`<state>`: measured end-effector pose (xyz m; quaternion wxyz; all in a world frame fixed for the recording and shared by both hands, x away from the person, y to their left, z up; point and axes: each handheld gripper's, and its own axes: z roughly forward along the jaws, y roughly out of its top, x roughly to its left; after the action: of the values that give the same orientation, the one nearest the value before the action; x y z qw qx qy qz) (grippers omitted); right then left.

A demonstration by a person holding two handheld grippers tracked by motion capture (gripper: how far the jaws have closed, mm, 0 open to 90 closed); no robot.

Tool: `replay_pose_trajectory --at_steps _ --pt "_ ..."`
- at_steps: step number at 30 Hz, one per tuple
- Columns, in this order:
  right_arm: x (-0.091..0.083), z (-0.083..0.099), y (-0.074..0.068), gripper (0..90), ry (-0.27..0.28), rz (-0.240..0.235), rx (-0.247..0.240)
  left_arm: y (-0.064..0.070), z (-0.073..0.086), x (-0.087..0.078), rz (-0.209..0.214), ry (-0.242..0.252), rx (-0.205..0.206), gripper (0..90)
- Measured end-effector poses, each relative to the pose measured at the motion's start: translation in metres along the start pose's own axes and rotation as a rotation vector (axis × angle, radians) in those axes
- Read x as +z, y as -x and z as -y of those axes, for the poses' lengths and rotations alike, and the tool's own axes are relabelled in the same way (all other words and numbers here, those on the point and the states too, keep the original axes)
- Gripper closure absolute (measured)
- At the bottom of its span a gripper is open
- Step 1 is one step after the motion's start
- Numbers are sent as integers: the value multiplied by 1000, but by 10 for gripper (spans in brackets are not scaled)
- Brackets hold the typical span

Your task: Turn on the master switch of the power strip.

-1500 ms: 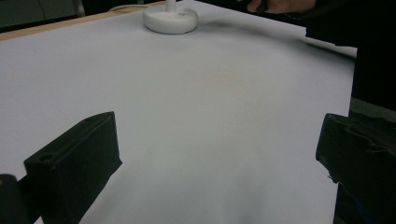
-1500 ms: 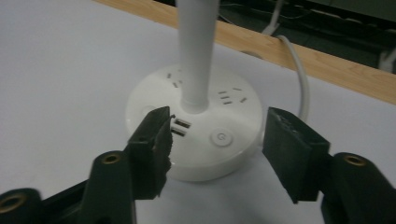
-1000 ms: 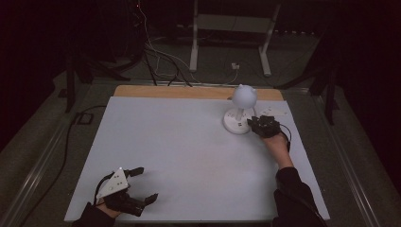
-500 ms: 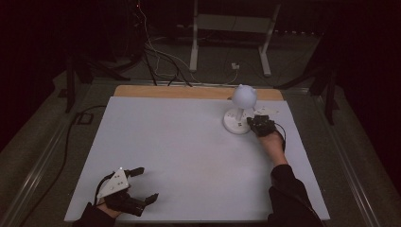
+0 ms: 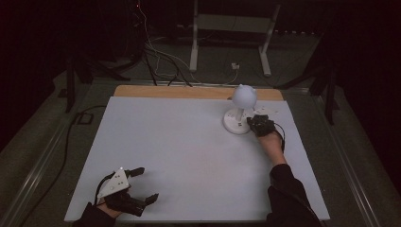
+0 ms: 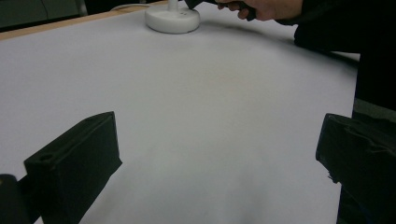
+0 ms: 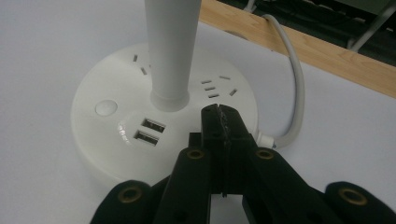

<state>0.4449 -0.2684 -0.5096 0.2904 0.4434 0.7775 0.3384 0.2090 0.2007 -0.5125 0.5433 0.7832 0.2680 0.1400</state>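
The left gripper (image 5: 142, 185) rests at seven o'clock, jaws spread wide. The right gripper (image 5: 251, 121), at two o'clock, has jaws pressed together, arm outstretched.

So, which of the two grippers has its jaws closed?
The right gripper, at the white lamp base: its jaws are pressed together. The left gripper, at the table's near edge, has its jaws wide apart.

Upright white desk lamp (image 5: 239, 109), table's far right
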Motion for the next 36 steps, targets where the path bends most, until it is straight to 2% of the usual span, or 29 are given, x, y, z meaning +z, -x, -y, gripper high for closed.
replay_pose_trajectory --at_steps 18,26,30,36 --pt "1 -3 -2 900 -35 6 -38 0 0 0 5 -2 2 2" --pt "2 -1 -1 900 -29 5 -8 0 0 0 12 -1 1 2" --pt "3 -2 -3 900 -38 14 -23 0 0 0 13 -1 1 2" --pt "2 1 -5 900 -12 29 -18 0 0 0 14 -2 0 2"
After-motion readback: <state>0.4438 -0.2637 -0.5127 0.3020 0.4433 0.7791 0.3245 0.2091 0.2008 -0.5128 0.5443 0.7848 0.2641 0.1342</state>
